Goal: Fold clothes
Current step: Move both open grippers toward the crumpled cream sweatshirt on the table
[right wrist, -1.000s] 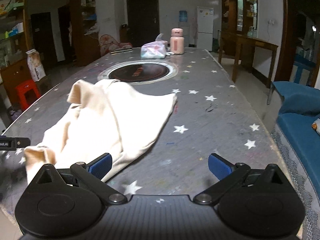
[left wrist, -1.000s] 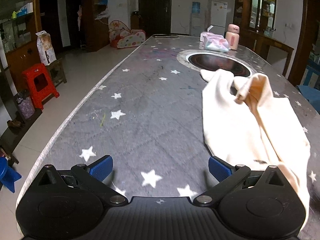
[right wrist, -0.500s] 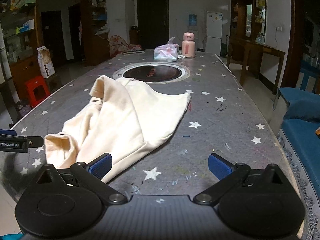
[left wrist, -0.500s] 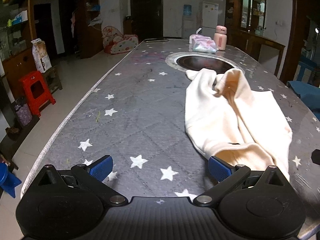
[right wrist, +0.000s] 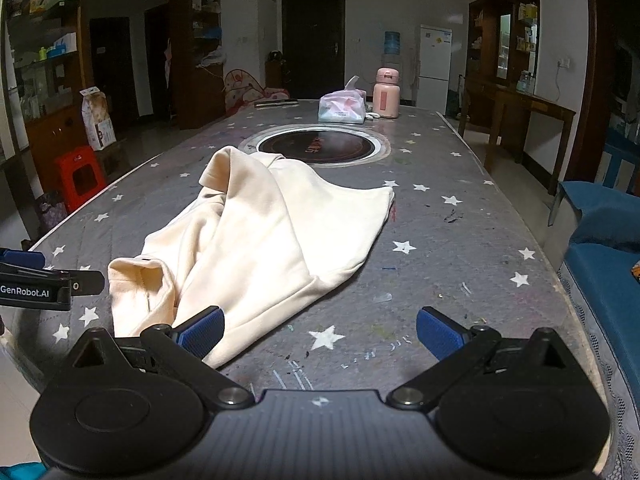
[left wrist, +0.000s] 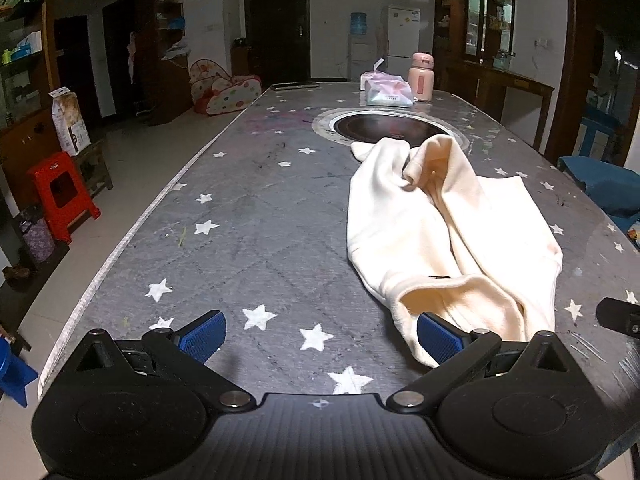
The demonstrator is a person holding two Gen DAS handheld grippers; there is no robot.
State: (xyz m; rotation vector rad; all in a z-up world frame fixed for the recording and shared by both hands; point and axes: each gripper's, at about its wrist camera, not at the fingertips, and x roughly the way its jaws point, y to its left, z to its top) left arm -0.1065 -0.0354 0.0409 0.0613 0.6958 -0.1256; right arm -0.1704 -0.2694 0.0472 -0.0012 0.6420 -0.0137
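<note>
A cream garment [right wrist: 264, 236] lies crumpled on the starred surface [left wrist: 248, 216], near its front edge. Both hand-held grippers, left [left wrist: 320, 334] and right [right wrist: 320, 330], gape empty. Grabbing one bunched layer could twist the fold.

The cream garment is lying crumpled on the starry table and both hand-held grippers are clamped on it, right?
Not quite. The cream garment does lie crumpled on the starry table, but both wrist views show the left hand-held gripper and right hand-held gripper open, holding nothing.
</note>
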